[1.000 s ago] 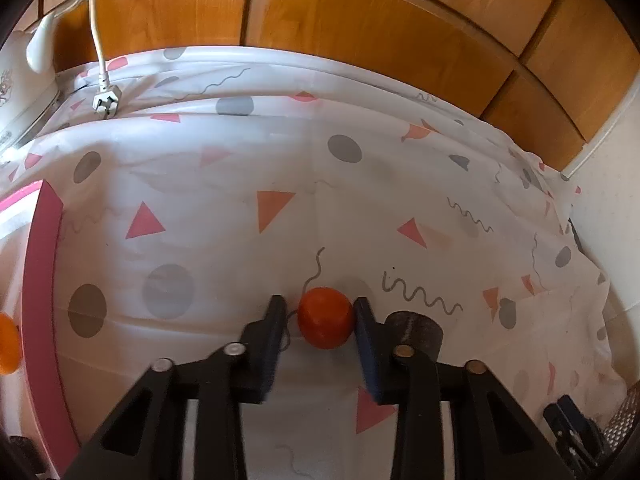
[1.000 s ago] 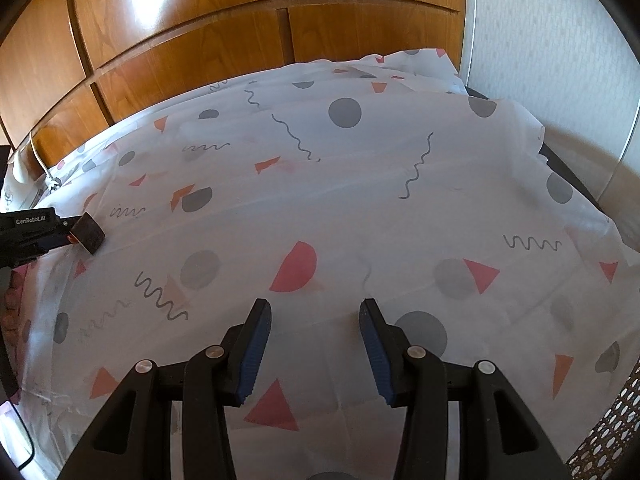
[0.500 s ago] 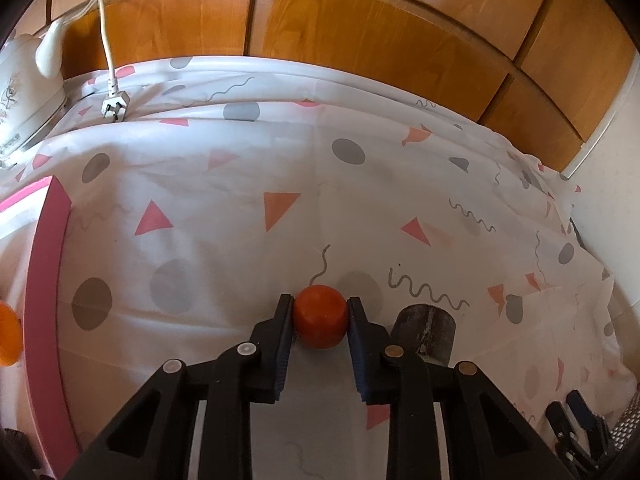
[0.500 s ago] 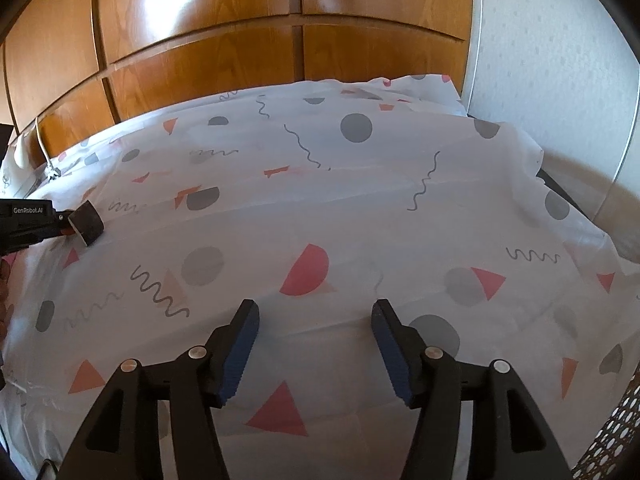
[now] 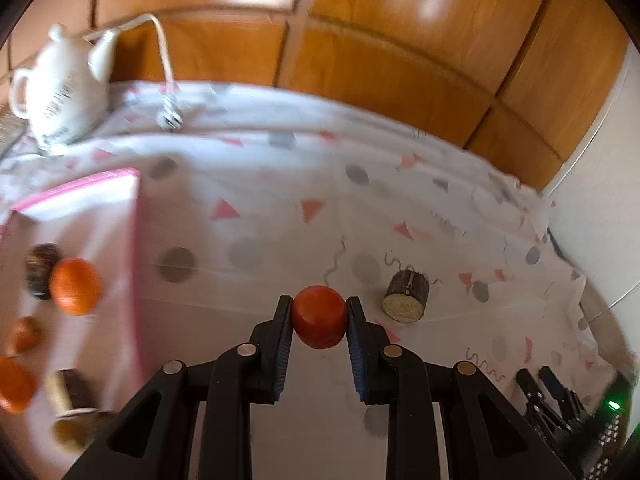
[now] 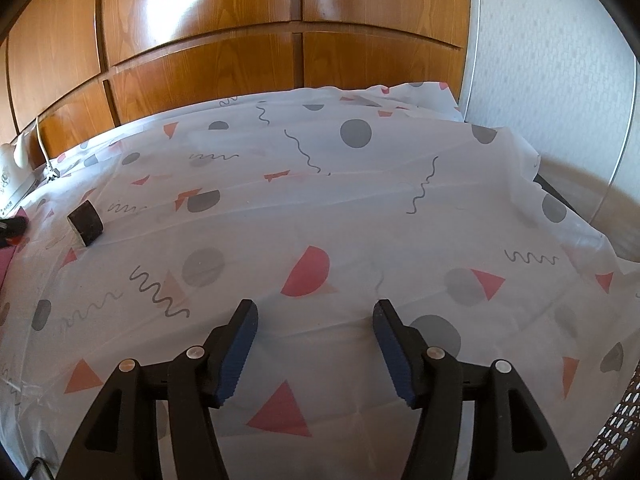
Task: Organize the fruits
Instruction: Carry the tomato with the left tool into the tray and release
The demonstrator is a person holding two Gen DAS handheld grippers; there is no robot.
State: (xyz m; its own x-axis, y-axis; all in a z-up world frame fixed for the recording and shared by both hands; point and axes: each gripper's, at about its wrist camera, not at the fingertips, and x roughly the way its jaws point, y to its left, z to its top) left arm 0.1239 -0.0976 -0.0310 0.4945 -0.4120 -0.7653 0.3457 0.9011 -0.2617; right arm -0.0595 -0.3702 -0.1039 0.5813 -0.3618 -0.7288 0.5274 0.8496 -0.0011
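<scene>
My left gripper [image 5: 319, 318] is shut on an orange fruit [image 5: 319, 316] and holds it above the patterned cloth. A short wooden log piece [image 5: 406, 297] lies on the cloth just right of it; it also shows in the right wrist view [image 6: 85, 224] at far left. A pink-edged tray [image 5: 100, 200] at left holds several orange fruits [image 5: 75, 286] and log pieces [image 5: 40, 270]. My right gripper [image 6: 314, 342] is open and empty over the cloth.
A white teapot [image 5: 60, 88] with a cord and plug [image 5: 170, 118] stands at the back left. Wooden panels run along the back, a white wall on the right. The right gripper's tips [image 5: 548, 396] show at the lower right of the left wrist view.
My left gripper closed on the orange fruit, lifted it and swung left, bringing the tray and teapot into view. My right gripper opened wider.
</scene>
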